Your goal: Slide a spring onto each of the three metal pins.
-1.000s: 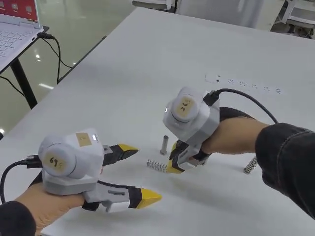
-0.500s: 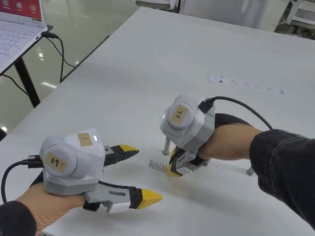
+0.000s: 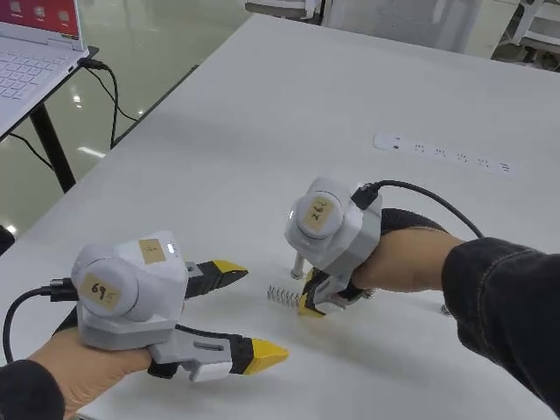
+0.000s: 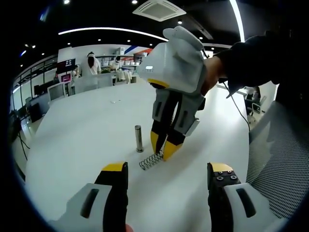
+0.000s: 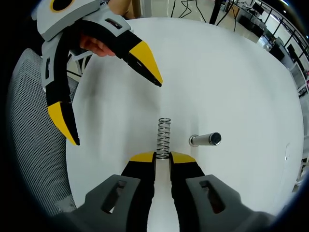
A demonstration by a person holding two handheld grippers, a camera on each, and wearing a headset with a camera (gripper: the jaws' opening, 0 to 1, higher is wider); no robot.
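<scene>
White table (image 3: 262, 131) bears one upright pin (image 4: 138, 138); right gripper (image 5: 162, 155) clamps one spring (image 5: 164, 133).

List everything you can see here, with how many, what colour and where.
table: one, white, under everything
spring: one clearly seen, silvery, one end between the right gripper's jaws
pin: one, grey metal, upright beside the spring
power strip: one, white, far side of the table
laptop: one, pale, off the table to the left
right gripper: one, grey with yellow tips, shut on the spring
left gripper: one, grey with yellow tips, open, near edge
sleeve: one, dark, right arm
</scene>
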